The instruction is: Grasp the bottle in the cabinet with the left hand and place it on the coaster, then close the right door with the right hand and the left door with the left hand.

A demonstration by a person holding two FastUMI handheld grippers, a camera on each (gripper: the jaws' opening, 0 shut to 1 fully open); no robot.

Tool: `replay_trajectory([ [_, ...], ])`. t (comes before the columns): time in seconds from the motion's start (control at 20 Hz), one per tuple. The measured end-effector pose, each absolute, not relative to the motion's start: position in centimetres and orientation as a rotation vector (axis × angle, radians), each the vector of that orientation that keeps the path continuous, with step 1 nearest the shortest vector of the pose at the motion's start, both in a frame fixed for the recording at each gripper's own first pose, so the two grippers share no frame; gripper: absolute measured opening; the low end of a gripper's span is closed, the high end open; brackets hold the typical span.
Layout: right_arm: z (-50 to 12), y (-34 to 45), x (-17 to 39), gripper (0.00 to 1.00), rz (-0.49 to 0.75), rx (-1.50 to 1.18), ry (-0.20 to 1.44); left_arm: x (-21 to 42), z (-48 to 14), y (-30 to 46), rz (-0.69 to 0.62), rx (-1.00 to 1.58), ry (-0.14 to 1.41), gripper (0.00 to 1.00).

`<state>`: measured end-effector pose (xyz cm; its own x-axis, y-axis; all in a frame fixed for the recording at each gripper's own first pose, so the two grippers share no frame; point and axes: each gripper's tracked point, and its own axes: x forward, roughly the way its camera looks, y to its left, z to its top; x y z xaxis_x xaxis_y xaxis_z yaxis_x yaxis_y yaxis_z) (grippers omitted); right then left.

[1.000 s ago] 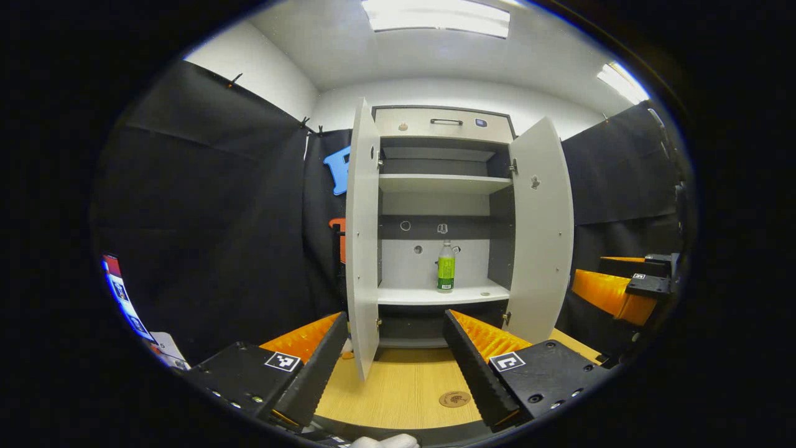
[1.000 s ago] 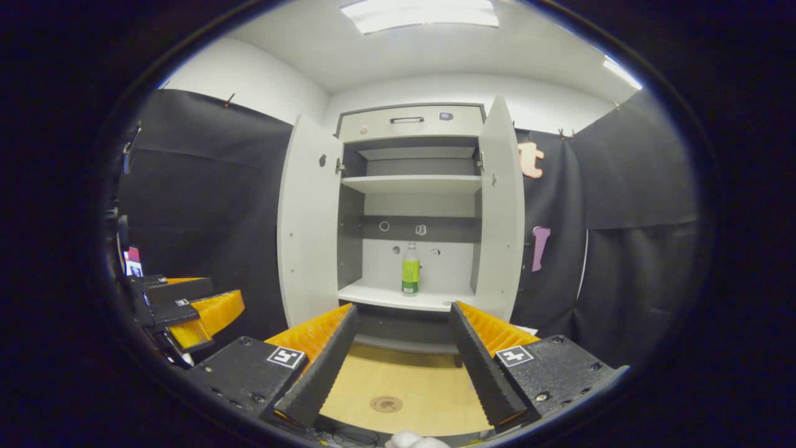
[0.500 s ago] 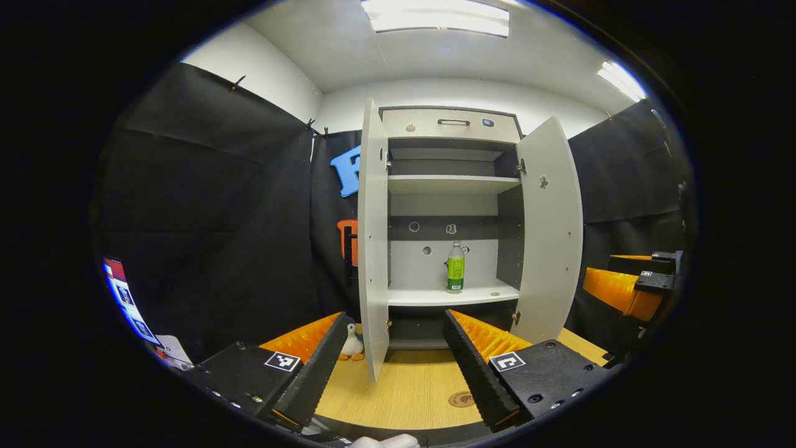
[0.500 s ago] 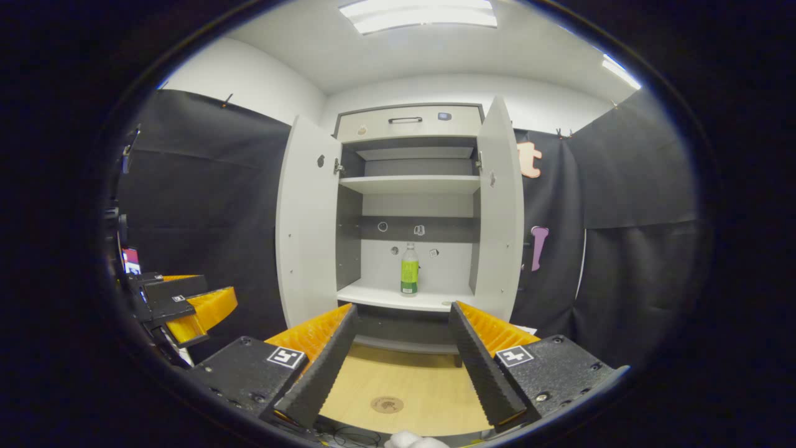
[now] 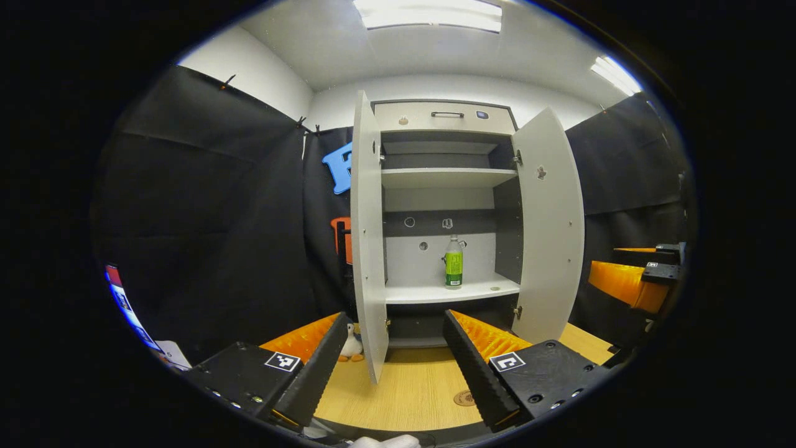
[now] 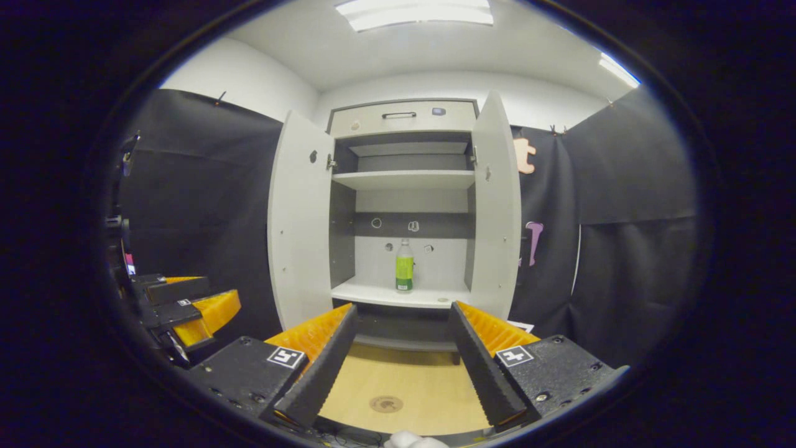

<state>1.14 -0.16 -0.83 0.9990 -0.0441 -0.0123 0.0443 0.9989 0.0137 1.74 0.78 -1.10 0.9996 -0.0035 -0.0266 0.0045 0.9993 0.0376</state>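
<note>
Cabinet (image 5: 444, 118) nearer; left door (image 5: 368, 249) edge-on before bottle (image 5: 454, 270).

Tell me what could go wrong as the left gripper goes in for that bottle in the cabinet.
The left door stands edge-on just beside the left gripper, so a straight reach may clip it. The bottle is tall, narrow and upright on the shelf; an off-centre touch from the open fingers could tip it. The coaster lies partly behind the gripper's finger in the left gripper view, so placement may miss.
</note>
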Motion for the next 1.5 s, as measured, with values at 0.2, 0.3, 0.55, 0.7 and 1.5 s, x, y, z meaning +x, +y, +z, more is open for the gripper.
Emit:
replay_trajectory([
  [0.2,-0.4,-0.8,2.3,0.97,-0.030,0.004,0.019,8.3,-1.4,-2.1,-0.048,0.023,0.032,0.94],
  [0.3,0.2,-1.7,3.0,0.95,-0.030,-0.007,0.014,11.4,-1.1,-4.0,-0.069,0.025,0.016,0.95],
  [0.55,1.4,-3.8,5.2,0.97,-0.028,-0.027,0.003,22.4,0.0,-8.4,-0.104,0.016,-0.029,0.94],
  [0.7,1.3,-4.2,6.5,0.97,-0.019,-0.043,0.014,28.9,0.3,-10.5,-0.111,0.007,-0.043,0.94],
  [1.5,-1.5,-6.7,11.6,0.97,0.002,-0.054,0.109,51.8,-5.9,-16.3,-0.068,0.003,0.039,0.94],
])
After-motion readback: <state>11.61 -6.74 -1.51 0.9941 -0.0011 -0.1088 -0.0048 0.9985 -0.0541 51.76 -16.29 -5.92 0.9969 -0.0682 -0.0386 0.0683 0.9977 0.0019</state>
